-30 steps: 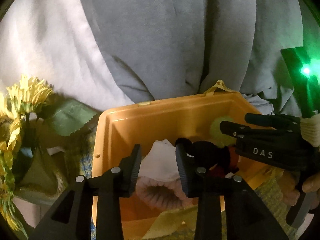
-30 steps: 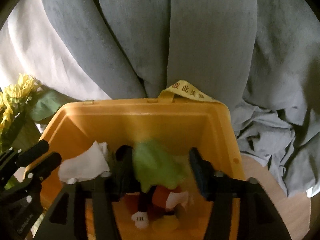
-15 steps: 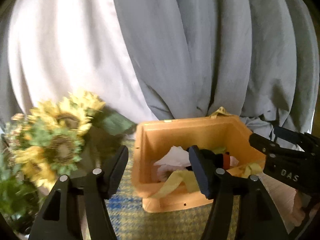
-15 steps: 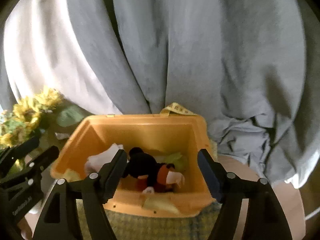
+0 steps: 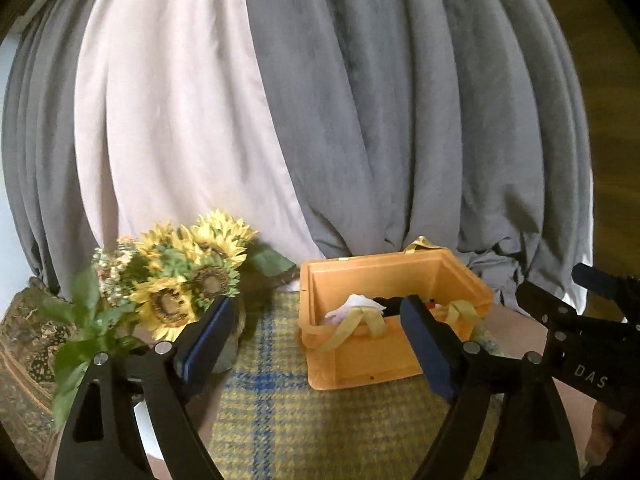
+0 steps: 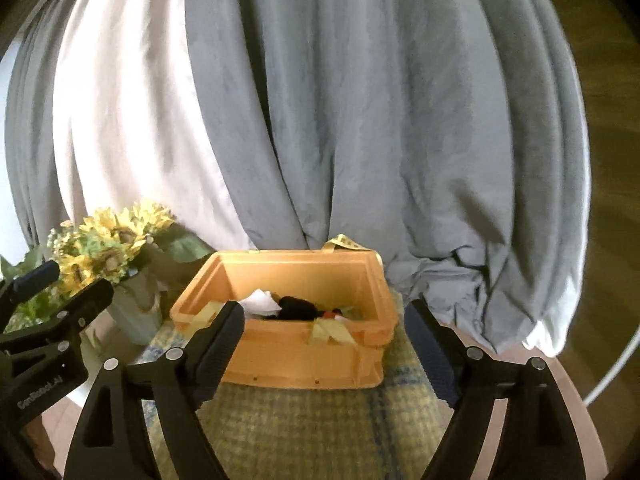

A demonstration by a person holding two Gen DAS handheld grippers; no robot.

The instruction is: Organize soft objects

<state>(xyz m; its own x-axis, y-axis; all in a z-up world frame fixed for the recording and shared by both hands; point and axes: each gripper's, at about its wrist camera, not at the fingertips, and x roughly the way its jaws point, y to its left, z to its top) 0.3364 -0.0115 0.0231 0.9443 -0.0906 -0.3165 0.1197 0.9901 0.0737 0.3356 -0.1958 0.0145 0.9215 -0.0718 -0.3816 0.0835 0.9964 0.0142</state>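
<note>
While the sunflower bouquet [image 5: 180,280] stands leftmost, the one orange bin [image 6: 304,364] lies broadside on the plaid cloth [image 5: 280,420], holding a white cloth [image 6: 260,302] and black plush toy [image 6: 298,308] (clearer from the right wrist), before the left gripper [image 5: 316,344] and right gripper [image 6: 326,346], both just opening, empty.

Orange bin [image 6: 296,364]: contents mostly hidden below its rim; dark plush toy [image 6: 298,307] only partly visible. Vase [image 6: 134,314] base hidden behind left hand-held gripper [image 6: 52,312].

Round wooden table [image 6: 560,396] carries a yellow-blue checked cloth [image 5: 280,408]; on it stand an orange bin [image 6: 304,364] and a sunflower vase (left) [image 6: 134,320].
</note>
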